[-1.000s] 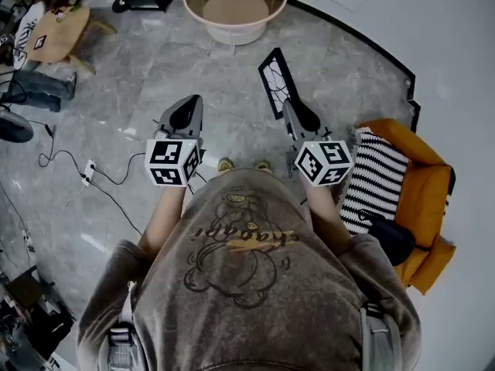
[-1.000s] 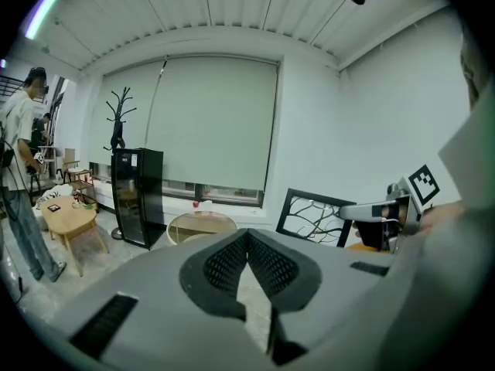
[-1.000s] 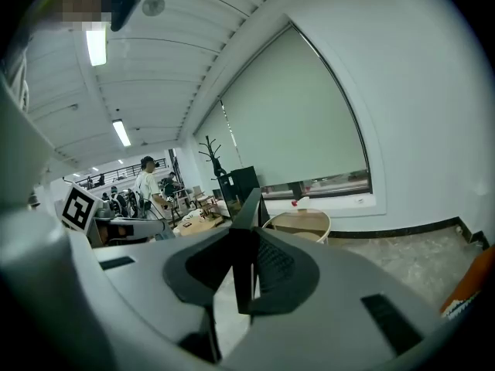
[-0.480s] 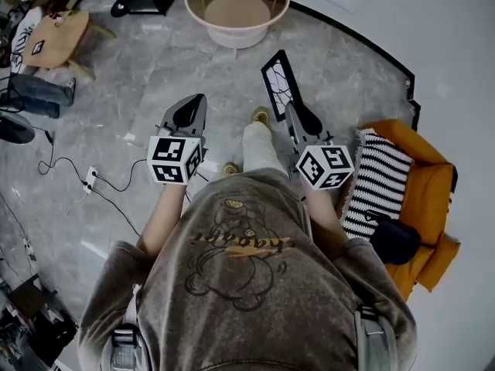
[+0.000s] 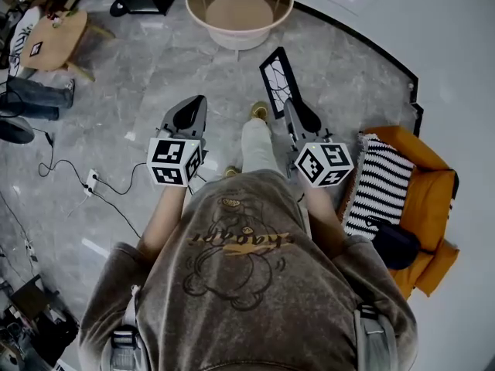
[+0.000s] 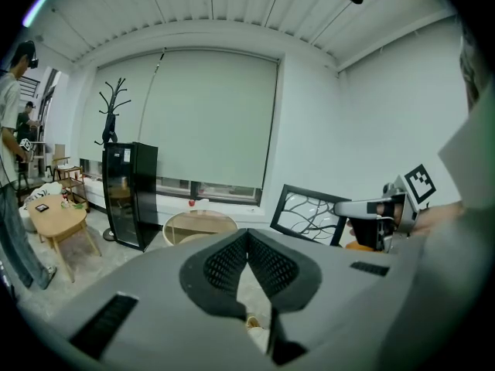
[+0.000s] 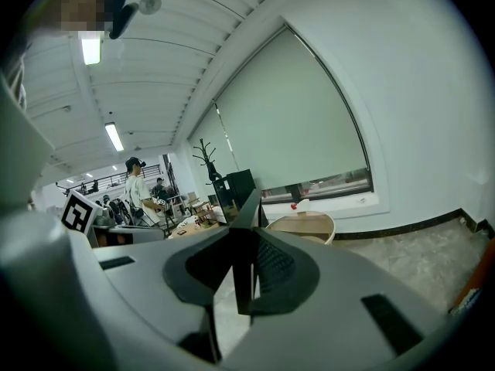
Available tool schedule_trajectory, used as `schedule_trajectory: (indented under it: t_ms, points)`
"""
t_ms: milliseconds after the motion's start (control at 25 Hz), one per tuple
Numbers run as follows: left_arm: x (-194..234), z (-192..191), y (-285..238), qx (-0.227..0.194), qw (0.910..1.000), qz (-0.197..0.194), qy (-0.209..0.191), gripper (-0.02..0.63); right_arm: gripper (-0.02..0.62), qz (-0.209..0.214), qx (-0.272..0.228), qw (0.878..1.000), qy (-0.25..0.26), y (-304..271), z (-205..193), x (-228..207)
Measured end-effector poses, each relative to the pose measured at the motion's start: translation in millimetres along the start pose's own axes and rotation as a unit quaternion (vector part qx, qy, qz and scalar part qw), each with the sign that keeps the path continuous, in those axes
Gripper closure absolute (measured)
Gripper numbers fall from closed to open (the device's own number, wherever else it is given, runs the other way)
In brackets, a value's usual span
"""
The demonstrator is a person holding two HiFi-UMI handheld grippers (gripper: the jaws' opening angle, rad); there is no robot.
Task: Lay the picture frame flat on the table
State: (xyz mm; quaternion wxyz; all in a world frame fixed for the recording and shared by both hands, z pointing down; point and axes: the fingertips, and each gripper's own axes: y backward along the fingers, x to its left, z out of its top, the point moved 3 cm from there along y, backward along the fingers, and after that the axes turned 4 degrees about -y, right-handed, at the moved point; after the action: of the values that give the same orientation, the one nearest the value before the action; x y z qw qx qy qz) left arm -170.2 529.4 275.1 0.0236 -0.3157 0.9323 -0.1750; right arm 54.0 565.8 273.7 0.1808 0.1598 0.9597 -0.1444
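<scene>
A black picture frame with a white branch pattern is held upright above the grey floor, my right gripper shut on its lower edge. In the right gripper view the frame stands edge-on between the pads. From the left gripper view the frame shows beside the right gripper. My left gripper is level with it on the left, jaws shut with nothing between them. A round beige table stands ahead, also seen as a table in the left gripper view and as a table in the right one.
An orange armchair with a striped cushion is close on the right. A small wooden table is at far left, cables lie on the floor. A black cabinet stands by the window; a person stands at left.
The person has stepped forward, one leg now showing between the grippers. Both grippers keep their pose and the frame stays in the right one.
</scene>
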Motion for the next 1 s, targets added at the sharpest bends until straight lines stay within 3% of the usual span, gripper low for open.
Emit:
schedule_trajectory:
  t_ms: [600, 1000]
  points:
    - [24, 10, -70, 0.016, 0.9996, -0.024, 0.000, 0.589, 0.515, -0.004, 0.008, 1.000, -0.015, -57, 10, -36]
    - [49, 41, -125, 0.030, 0.9994, -0.018, 0.002, 0.589, 0.515, 0.008, 0.021, 0.999, -0.030, -114, 38, -66]
